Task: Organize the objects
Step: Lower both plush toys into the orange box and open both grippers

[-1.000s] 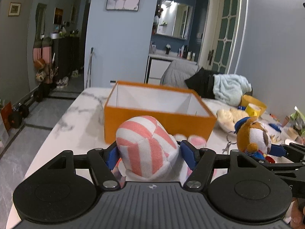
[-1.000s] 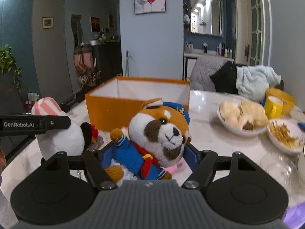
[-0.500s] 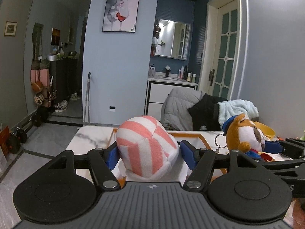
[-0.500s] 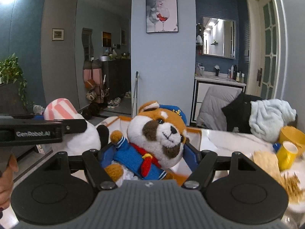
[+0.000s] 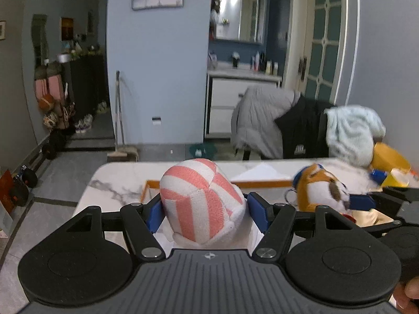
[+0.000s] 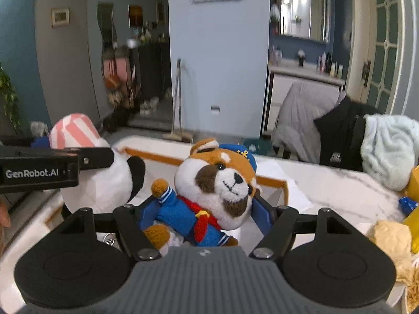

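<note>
Striped plush (image 5: 201,204): clamped between the blue pads of our left gripper (image 5: 205,213), held above the orange box (image 5: 262,184). Sailor-suit fox plush (image 6: 217,188): pinched at the body by our right gripper (image 6: 203,217), also over the box, just beside the striped one.

Box sits on the marble desk (image 5: 117,180); its far rim shows past both toys. Snack bowls (image 6: 392,238) and a yellow cup (image 5: 390,157) crowd the right side.

Risks, as we judge them: the toys are close, so releasing both together could make one bounce off the other or catch on the rim and tumble outside. The fox's keyring (image 5: 290,196) may snag a finger.
</note>
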Tool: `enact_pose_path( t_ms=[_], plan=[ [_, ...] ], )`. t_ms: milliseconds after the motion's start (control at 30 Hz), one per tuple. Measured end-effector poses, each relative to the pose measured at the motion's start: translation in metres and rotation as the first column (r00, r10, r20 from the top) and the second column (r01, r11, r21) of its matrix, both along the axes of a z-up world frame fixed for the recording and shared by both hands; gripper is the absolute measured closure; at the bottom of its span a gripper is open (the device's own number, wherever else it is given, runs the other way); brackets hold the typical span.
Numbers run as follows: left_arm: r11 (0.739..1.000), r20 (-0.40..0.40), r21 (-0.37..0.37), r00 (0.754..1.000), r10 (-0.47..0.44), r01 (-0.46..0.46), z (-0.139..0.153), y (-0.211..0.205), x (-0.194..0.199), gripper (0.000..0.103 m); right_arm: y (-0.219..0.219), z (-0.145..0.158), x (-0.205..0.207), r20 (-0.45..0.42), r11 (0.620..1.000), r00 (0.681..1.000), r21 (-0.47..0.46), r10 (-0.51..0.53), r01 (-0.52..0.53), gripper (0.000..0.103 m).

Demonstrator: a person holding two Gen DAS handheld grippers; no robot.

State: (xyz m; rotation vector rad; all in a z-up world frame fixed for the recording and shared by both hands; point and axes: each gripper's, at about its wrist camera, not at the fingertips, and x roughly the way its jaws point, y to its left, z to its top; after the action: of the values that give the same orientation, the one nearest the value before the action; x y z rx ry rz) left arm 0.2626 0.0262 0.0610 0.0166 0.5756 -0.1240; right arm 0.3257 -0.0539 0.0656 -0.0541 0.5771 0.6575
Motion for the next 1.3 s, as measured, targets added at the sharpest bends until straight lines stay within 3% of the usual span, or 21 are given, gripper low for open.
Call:
enact_pose_path(
  t_ms=[267,567,1000,1300],
  plan=[
    [1.000,-0.165,-0.004,0.986,-0.013,0.012,-0.029,0.003,0.036,0.026,0.038,-0.035,0.039,-0.140,0.995,0.990,-0.094,0.032,-0.045,0.030],
    [0.999,-0.255,0.032,0.967,-0.006,0.014,-0.037,-0.004,0.070,0.026,0.057,-0.059,0.070,-0.272,0.983,0.962,-0.165,0.031,-0.079,0.030],
    [0.998,-0.321,0.043,0.947,-0.027,0.043,-0.048,-0.015,0.102,0.026,0.074,-0.070,0.086,-0.354,0.962,0.935,-0.249,0.016,-0.111,0.030],
    [0.999,-0.413,-0.039,0.910,-0.033,0.019,-0.067,-0.003,0.111,0.026,0.080,-0.074,0.086,-0.393,0.952,0.920,-0.282,-0.001,-0.120,0.029]
  ],
)
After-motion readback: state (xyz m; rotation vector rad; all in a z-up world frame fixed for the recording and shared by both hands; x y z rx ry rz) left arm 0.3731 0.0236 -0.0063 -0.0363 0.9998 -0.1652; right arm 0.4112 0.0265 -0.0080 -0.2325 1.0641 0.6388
